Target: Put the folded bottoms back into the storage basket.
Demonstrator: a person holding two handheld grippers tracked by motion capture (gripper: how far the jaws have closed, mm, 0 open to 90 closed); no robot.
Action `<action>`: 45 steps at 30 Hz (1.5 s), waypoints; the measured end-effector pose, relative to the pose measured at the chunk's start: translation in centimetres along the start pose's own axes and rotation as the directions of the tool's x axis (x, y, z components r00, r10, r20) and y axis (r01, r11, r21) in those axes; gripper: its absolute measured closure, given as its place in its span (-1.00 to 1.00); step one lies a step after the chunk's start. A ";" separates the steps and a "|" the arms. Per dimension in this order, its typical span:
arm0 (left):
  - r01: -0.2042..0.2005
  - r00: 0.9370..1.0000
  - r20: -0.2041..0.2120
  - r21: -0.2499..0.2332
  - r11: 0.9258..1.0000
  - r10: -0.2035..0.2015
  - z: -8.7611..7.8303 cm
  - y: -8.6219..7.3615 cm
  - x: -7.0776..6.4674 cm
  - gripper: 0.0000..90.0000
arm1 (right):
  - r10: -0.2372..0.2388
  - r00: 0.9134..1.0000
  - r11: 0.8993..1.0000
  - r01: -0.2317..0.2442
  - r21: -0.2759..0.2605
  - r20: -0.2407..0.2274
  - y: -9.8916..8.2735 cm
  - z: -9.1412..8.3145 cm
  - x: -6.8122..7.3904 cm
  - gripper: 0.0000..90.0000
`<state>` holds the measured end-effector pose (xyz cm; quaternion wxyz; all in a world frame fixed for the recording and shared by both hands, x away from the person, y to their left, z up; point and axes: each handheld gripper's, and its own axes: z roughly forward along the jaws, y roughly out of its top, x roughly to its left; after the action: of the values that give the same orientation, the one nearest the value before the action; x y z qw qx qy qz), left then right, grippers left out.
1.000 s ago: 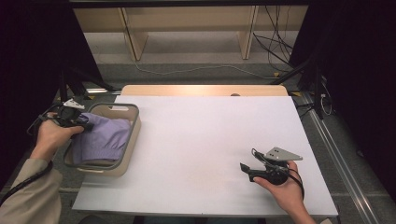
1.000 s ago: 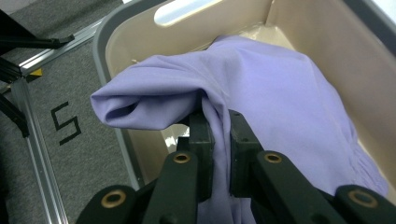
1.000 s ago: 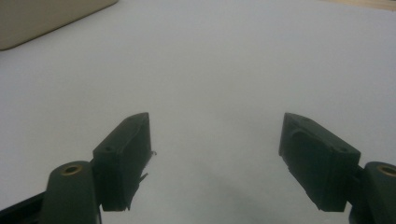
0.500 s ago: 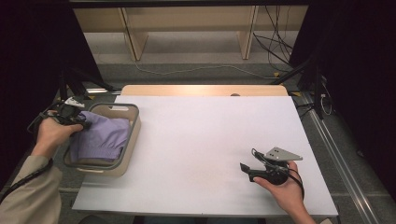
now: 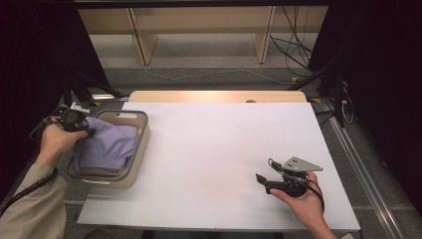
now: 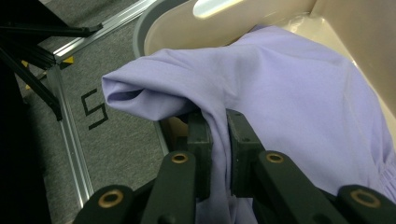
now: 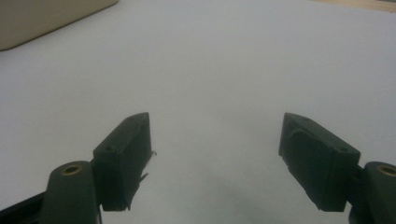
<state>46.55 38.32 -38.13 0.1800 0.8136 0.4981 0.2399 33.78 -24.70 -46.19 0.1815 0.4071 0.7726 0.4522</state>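
A white desk (image 5: 219, 149) stands over grey carpet and shelving; at its left edge a beige bin (image 5: 142, 144) holds a lilac cloth (image 5: 107, 144); the left gripper (image 5: 79, 122) has its fingers (image 6: 201, 140) clamped on a fold of that cloth at the bin's rim; the right gripper (image 5: 263, 181) rests low near the desk's right front, fingers (image 7: 126, 154) wide apart.

White table (image 5: 214, 149), wood strip along its far edge. Beige basket (image 5: 142, 144) sits at its left edge. Right gripper (image 5: 263, 181) low over the near right part.
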 end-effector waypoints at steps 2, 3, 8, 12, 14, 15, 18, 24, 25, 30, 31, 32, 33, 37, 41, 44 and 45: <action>-0.002 1.000 -0.009 0.007 1.000 0.002 0.0 0.0 0.0 0.80 | 0.000 1.000 1.000 0.000 0.001 -0.001 0.0 0.0 0.0 -0.42; 0.001 1.000 -0.014 0.012 1.000 0.000 0.1 0.0 0.0 0.80 | -0.001 1.000 1.000 0.001 0.001 -0.002 0.0 0.0 0.0 -0.42; 0.002 1.000 -0.028 0.028 1.000 -0.001 0.4 -0.2 0.1 0.76 | 0.001 1.000 1.000 -0.001 0.001 -0.001 0.0 0.0 0.0 -0.41; 0.003 0.999 -0.043 0.033 0.999 -0.002 0.5 -0.4 0.1 0.71 | 0.000 1.000 1.000 0.000 0.002 -0.002 0.0 0.0 0.0 -0.42; 0.003 0.998 -0.056 0.035 0.999 -0.001 0.5 -0.5 0.2 0.67 | 0.000 1.000 1.000 0.000 0.001 -0.003 0.0 0.0 0.0 -0.41; 0.010 0.998 -0.064 0.029 1.000 -0.008 0.5 -0.6 0.2 0.64 | -0.001 1.000 1.000 0.001 0.002 -0.002 0.0 0.0 0.0 -0.42; 0.033 0.994 -0.109 0.013 0.999 -0.031 0.2 -0.5 0.3 0.47 | -0.002 1.000 1.000 0.002 0.003 -0.004 0.0 0.0 0.1 -0.42; 0.119 0.970 -0.203 -0.083 0.990 -0.133 -1.1 0.1 0.0 0.02 | -0.004 1.000 1.000 0.004 0.002 -0.004 0.0 0.0 0.1 -0.42; 0.125 0.968 -0.204 -0.105 0.987 -0.144 -1.4 0.3 -0.2 -0.03 | -0.002 1.000 1.000 0.002 0.003 -0.004 0.0 0.0 0.1 -0.41; 0.119 0.986 -0.101 -0.154 0.981 -0.135 -1.8 1.4 -2.1 -0.09 | -0.002 1.000 1.000 0.002 0.005 -0.004 0.0 0.0 0.1 -0.41; 0.129 0.988 -0.067 -0.158 0.979 -0.141 -1.7 1.6 -2.6 -0.05 | -0.002 1.000 1.000 0.002 0.005 -0.005 0.0 0.0 0.1 -0.41; 0.130 0.989 -0.043 -0.154 0.979 -0.138 -1.4 1.8 -3.0 0.01 | -0.005 1.000 1.000 0.005 0.003 -0.005 0.0 0.0 0.1 -0.41; 0.130 0.989 -0.043 -0.154 0.979 -0.138 -1.4 1.8 -3.0 0.11 | -0.005 1.000 1.000 0.005 0.003 -0.004 0.0 0.0 0.1 -0.41; 0.143 0.988 0.063 -0.089 0.986 -0.138 0.5 2.4 -4.9 0.59 | -0.002 1.000 1.000 0.002 0.005 -0.004 0.0 0.0 0.1 -0.41; 0.127 0.988 0.089 0.000 0.992 -0.127 2.7 2.4 -6.0 0.78 | -0.003 1.000 1.000 0.003 0.005 -0.005 0.0 0.0 0.1 -0.41; 0.118 0.990 0.075 0.062 0.991 -0.122 4.1 2.1 -6.3 0.81 | -0.002 1.000 1.000 0.002 0.007 -0.003 0.0 0.0 0.0 -0.41; 0.117 0.990 0.066 0.081 0.990 -0.123 4.5 1.9 -6.3 0.82 | 0.000 1.000 1.000 0.000 0.007 -0.003 0.0 0.0 0.0 -0.41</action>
<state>48.05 31.61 -42.11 0.1802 0.7964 0.5484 0.1803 33.72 -24.70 -46.21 0.1790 0.4069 0.7744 0.4503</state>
